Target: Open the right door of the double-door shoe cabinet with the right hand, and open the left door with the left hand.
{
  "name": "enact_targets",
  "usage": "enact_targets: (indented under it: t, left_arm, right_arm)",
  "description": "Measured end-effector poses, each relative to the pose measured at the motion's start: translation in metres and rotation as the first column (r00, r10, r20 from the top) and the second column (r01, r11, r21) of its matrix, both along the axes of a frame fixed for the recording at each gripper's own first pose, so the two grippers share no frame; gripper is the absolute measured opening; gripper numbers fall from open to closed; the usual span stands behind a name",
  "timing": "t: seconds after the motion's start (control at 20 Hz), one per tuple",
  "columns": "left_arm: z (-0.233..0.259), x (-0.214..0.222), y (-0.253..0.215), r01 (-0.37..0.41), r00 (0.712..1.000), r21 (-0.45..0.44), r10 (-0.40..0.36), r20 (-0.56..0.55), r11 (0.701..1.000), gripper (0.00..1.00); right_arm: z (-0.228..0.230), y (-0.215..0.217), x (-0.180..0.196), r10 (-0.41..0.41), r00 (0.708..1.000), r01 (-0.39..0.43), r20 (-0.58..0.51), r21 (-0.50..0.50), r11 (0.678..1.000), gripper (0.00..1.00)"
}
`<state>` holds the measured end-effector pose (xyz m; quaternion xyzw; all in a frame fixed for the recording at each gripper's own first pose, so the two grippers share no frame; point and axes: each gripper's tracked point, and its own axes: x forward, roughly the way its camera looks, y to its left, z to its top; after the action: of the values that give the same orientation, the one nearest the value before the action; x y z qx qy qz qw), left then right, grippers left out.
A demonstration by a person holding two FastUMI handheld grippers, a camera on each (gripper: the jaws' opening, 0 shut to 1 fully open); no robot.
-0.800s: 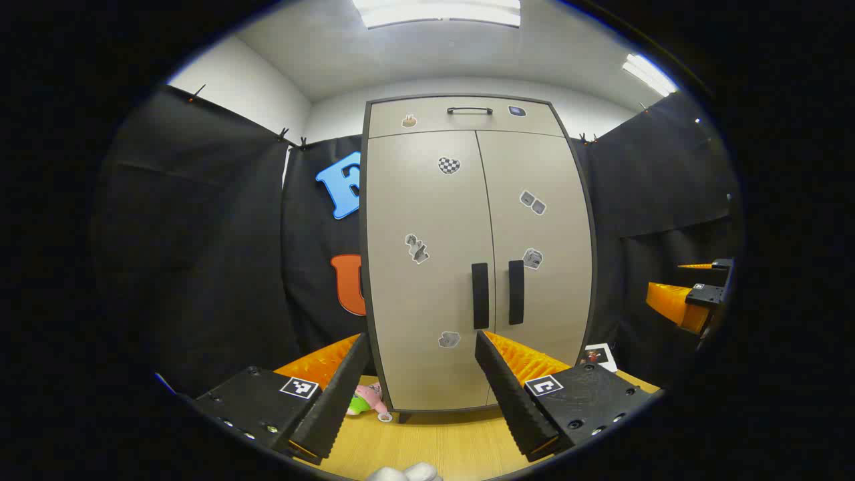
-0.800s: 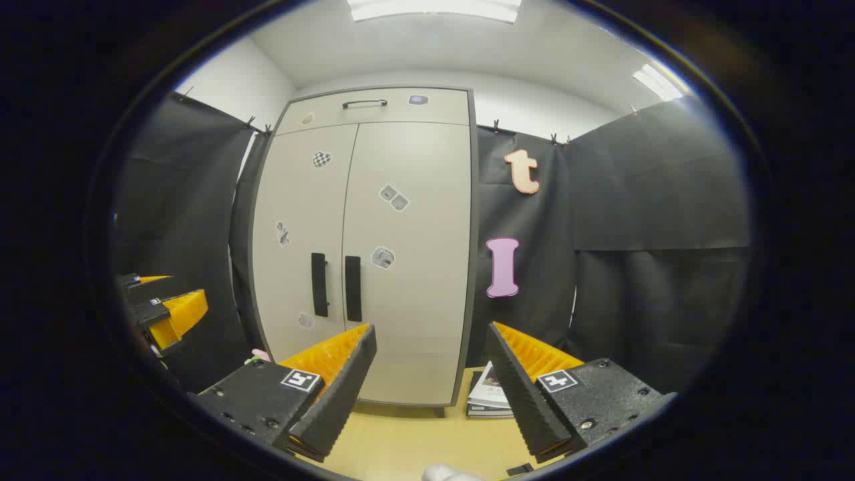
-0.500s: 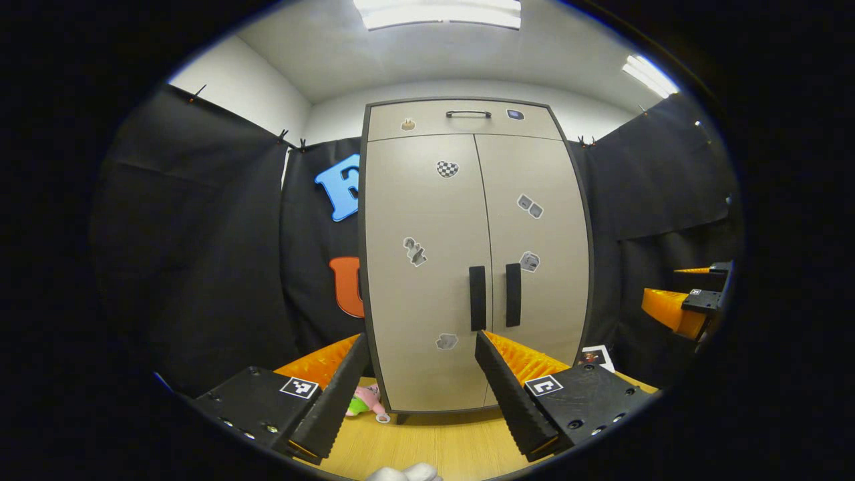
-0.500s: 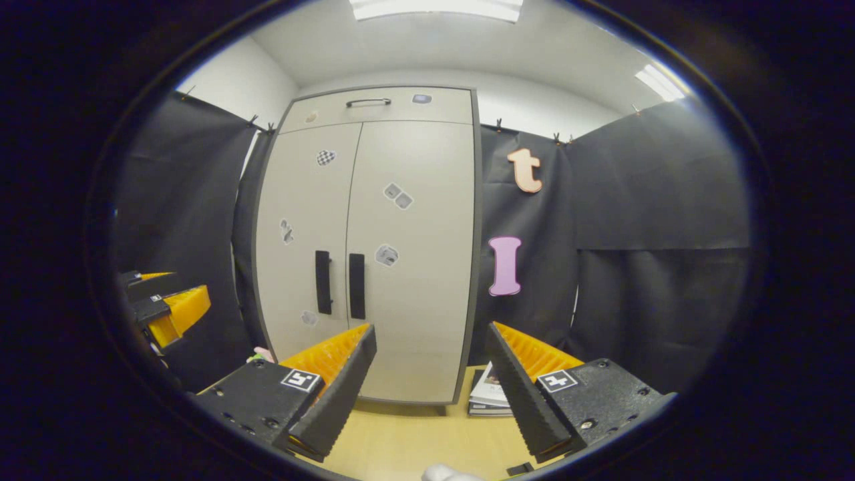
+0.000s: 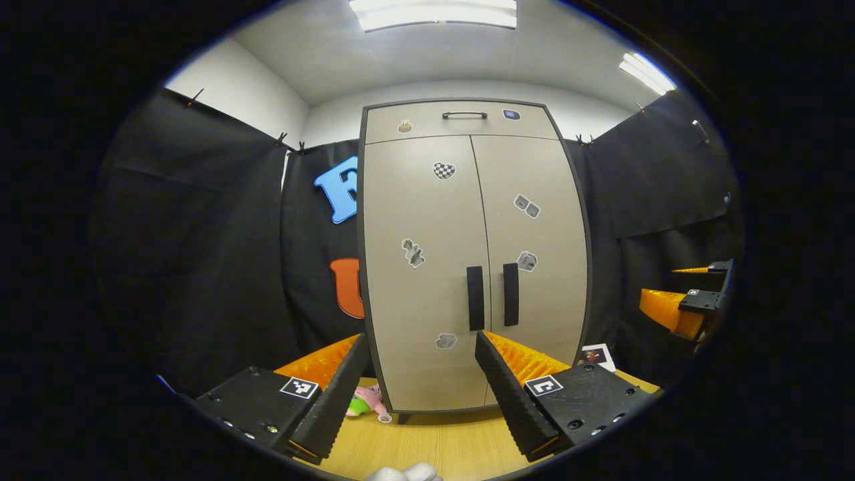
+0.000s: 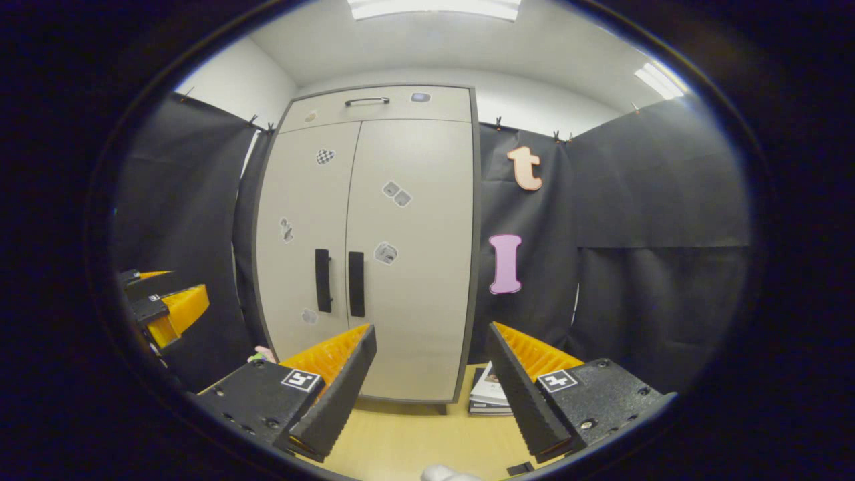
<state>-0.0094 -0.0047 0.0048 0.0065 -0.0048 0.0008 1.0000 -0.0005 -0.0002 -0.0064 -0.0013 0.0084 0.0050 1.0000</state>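
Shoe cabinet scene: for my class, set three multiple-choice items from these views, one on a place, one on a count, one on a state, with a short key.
1. Where do the magazines lie?
A. on the floor by the cabinet's right foot
B. on top of the cabinet
C. between the left gripper's fingers

2. How many upright black handles are on the two doors?
A. one
B. two
C. four

3. What state are the doors in?
A. both shut
B. right one open
C. both open

Key:
1 A: the magazines rest on the floor beside the cabinet.
2 B: a left handle and a right handle flank the centre seam.
3 A: the left door and right door lie flush; both the left gripper and right gripper are open, well short of them.
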Motion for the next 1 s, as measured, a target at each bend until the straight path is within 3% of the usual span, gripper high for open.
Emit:
enact_targets:
  t: [0.45, 1.0]
  left_arm:
    - [-0.005, -0.018, 0.023, -0.051, 0.999, 0.008, 0.052, -0.017, 0.999, 0.96]
    - [-0.024, -0.043, 0.054, -0.150, 0.986, 0.019, 0.151, -0.070, 0.989, 0.96]
  right_arm:
    - [-0.014, 0.034, 0.053, 0.049, 0.998, -0.050, -0.025, -0.029, 0.998, 1.00]
    - [-0.018, 0.117, 0.191, 0.089, 0.996, -0.089, -0.017, -0.008, 0.996, 1.00]
